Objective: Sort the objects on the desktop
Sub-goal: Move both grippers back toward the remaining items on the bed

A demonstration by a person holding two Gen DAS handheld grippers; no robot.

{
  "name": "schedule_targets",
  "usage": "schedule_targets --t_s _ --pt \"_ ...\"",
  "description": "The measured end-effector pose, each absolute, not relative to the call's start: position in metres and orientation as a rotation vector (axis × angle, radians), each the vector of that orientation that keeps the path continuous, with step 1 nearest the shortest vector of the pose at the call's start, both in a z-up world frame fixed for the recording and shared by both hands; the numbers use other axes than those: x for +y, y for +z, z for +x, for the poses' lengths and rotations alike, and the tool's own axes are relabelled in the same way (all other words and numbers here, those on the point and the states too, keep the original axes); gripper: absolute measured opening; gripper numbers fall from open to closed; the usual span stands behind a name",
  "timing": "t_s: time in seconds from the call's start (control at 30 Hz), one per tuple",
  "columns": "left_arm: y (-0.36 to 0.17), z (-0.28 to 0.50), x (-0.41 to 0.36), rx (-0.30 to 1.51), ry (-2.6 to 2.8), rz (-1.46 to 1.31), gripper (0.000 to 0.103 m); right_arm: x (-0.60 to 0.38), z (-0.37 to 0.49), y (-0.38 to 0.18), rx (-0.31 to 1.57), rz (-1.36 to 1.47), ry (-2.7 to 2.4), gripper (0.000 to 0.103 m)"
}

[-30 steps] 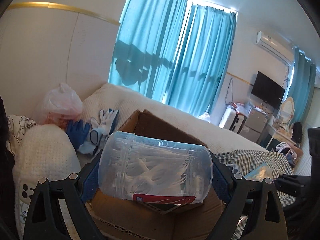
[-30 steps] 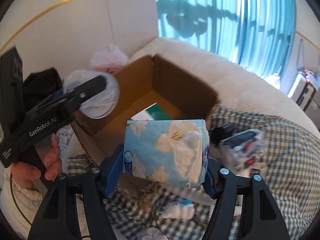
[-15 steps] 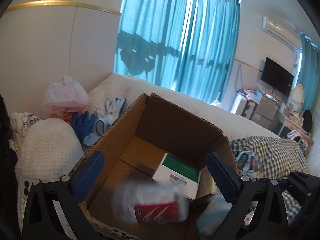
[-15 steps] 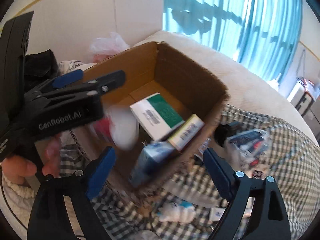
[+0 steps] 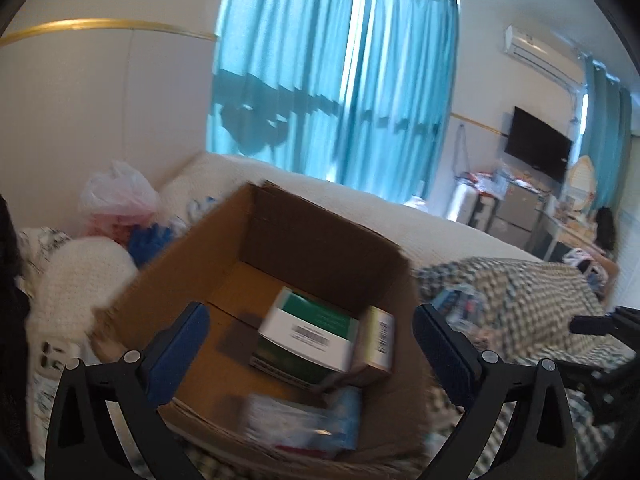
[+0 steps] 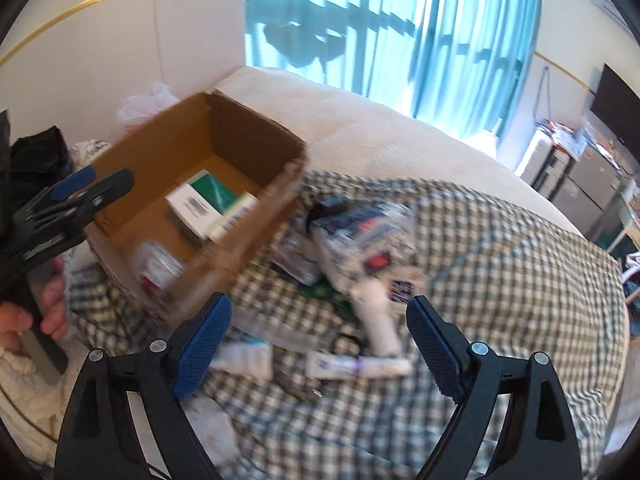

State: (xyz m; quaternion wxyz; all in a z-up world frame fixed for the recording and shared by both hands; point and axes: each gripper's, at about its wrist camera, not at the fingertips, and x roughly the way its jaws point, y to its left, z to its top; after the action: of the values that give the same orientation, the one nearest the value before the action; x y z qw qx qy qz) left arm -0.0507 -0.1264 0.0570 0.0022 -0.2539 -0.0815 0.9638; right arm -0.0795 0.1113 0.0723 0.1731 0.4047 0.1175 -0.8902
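Note:
An open cardboard box [image 5: 320,236] [image 6: 248,136] sits on the bed. Inside lie a green-and-white carton [image 5: 308,328] [image 6: 202,200], a slim box beside it [image 5: 378,340], the clear plastic tub with a red label [image 5: 292,424] [image 6: 158,266] and the blue flowered tissue pack [image 5: 348,412]. My left gripper [image 5: 310,354] is open and empty above the box's near side; it also shows at the left of the right wrist view [image 6: 72,196]. My right gripper [image 6: 318,338] is open and empty over loose items on the checked cloth [image 6: 500,264]: a plastic-wrapped pack [image 6: 360,236], a white tube [image 6: 376,320], a flat tube [image 6: 358,366].
A white knitted bedcover [image 6: 380,136] lies beyond the cloth. A pink plastic bag [image 5: 116,200] and blue gloves [image 5: 150,238] lie left of the box by the wall. Blue curtains, a TV [image 5: 538,144] and cabinets stand far right.
Both grippers opened. The left let the clear tub fall and the right let the tissue pack fall into the box. The right gripper then swung right, over the checked cloth.

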Motion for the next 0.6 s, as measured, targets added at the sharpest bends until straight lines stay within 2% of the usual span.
schedule_targets --t_s 0.1,0.33,0.47,0.6 --pt "0.049 -0.046 -0.1 -0.266 2.946 -0.841 0.103 0.132 -0.08 0.069 0.336 1.148 -2.558 0.09" --pt "0.022 -0.044 -0.031 -0.119 2.881 -0.898 0.103 0.167 -0.093 0.063 0.324 1.148 -2.574 0.09" --pt "0.012 -0.054 -0.001 -0.124 2.85 -0.941 0.103 0.182 -0.097 0.061 0.375 1.114 -2.603 0.09" --pt "0.001 -0.071 0.025 -0.131 2.8 -0.964 0.103 0.203 -0.108 0.055 0.302 1.139 -2.595 0.09"
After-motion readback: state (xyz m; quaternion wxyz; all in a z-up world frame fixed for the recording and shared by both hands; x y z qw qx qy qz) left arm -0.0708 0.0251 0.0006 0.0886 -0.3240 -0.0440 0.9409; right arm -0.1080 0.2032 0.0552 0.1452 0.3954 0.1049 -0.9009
